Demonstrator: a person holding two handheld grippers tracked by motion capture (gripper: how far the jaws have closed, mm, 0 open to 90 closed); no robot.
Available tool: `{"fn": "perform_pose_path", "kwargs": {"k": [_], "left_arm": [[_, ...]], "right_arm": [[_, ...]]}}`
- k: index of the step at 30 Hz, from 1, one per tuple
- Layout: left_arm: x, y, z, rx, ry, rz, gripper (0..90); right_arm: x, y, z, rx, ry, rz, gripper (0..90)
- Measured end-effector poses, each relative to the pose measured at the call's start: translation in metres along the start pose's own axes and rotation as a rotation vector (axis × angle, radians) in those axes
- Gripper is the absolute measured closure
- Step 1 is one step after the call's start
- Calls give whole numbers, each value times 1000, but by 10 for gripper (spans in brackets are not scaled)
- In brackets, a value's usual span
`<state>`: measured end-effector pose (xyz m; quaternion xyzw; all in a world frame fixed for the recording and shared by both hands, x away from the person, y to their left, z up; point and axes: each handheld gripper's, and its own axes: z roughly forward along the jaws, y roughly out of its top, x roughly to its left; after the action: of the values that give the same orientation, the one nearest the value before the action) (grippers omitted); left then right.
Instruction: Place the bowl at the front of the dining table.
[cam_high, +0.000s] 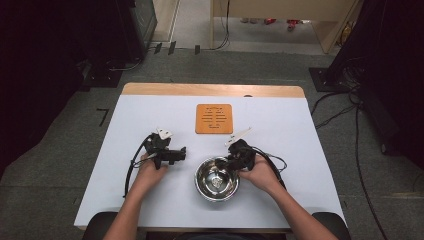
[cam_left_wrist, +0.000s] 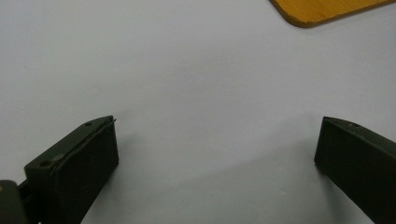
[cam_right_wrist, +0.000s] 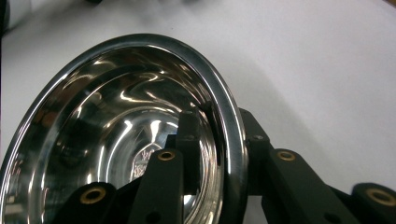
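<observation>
High view, table (cam_high: 130, 120): white top, wood mat (cam_high: 214, 118) at the back.
Bowl (cam_high: 216, 178): shiny, near front edge.
Right gripper (cam_right_wrist: 219, 126): pinching bowl rim, one jaw inside, one outside.
Left gripper (cam_left_wrist: 215, 140): jaws wide apart, holding nothing.

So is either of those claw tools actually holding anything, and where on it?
Yes. The right gripper has the steel bowl by its rim, one jaw inside and one outside. The left gripper is open over bare table and holds nothing.
</observation>
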<state>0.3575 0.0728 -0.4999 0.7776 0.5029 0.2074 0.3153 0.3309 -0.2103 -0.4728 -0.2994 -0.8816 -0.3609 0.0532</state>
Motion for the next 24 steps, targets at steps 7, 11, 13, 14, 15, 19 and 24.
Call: {"fn": "perform_pose_path", "kwargs": {"k": [7,11,13,14,15,19,24], "left_arm": [[0,0,0,0,0,0,0],[0,0,0,0,0,0,0],[0,0,0,0,0,0,0],[0,0,0,0,0,0,0],[0,0,0,0,0,0,0],[0,0,0,0,0,1,0],[0,0,0,0,0,1,0]], "right_arm": [[-1,-2,-4,-4,12,-2,809],[-4,-1,-5,-7,54,60,835],[-4,-1,-5,-7,65,79,840],[-3,0,-6,-8,68,88,841],[-2,0,-6,-4,60,82,841],[4,4,-8,10,32,60,843],[6,8,-8,26,22,65,843]]}}
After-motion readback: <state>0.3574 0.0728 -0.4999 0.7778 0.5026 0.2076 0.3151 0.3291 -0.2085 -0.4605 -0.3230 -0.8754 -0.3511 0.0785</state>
